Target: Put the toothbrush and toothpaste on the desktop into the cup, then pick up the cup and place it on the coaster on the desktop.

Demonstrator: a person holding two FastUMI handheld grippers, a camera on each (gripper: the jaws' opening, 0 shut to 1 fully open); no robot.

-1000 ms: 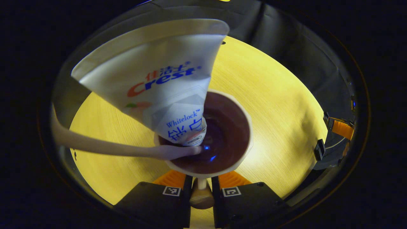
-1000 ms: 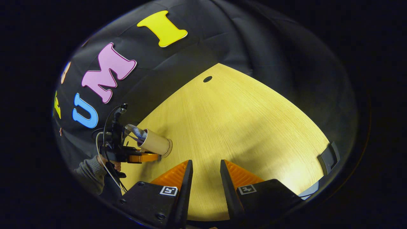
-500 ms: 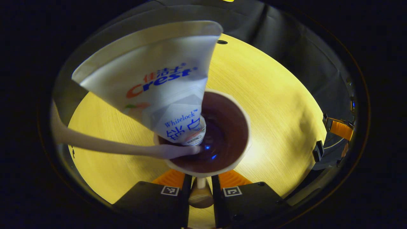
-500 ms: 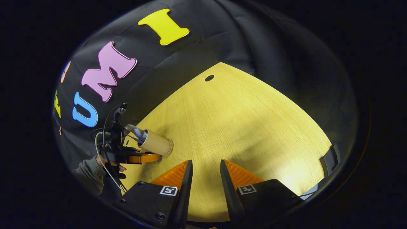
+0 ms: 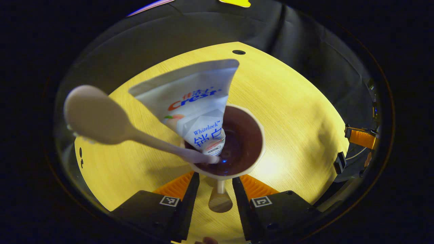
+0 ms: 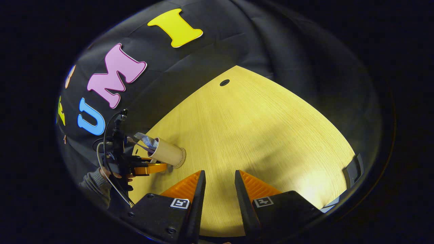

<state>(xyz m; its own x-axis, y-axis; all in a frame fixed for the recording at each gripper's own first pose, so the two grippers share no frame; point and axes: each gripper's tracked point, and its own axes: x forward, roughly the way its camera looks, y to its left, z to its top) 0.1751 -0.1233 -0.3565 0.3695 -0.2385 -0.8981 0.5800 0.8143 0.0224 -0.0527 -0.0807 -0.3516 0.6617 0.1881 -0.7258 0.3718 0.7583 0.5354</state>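
Note:
A cream cup [image 5: 256, 149] with a dark brown inside stands on the wooden desktop [image 5: 288, 101]. A white toothpaste tube [image 5: 195, 101] and a cream toothbrush [image 5: 101, 118] lean out of it. The cup's handle [image 5: 220, 201] lies between the fingers of my left gripper [image 5: 216, 176], which is open, with a gap on each side of the handle. In the right gripper view the cup [image 6: 166, 153] stands at the left, and a thin dark edge shows at its base. The left gripper [image 6: 157, 167] is just beside it. My right gripper [image 6: 219, 173] hangs open over bare desktop, far from the cup.
A round cable hole [image 6: 224, 82] sits near the desktop's far edge. The black cloth wall runs behind the desktop. A person's sleeve [image 6: 96, 181] holds the left gripper. The right gripper [image 5: 351, 150] shows at the right edge of the left gripper view.
My left gripper's fingers have spread off the cup handle and the gripper has drawn back from the cup. The cup, tube and brush look smaller. The right gripper has hardly moved.

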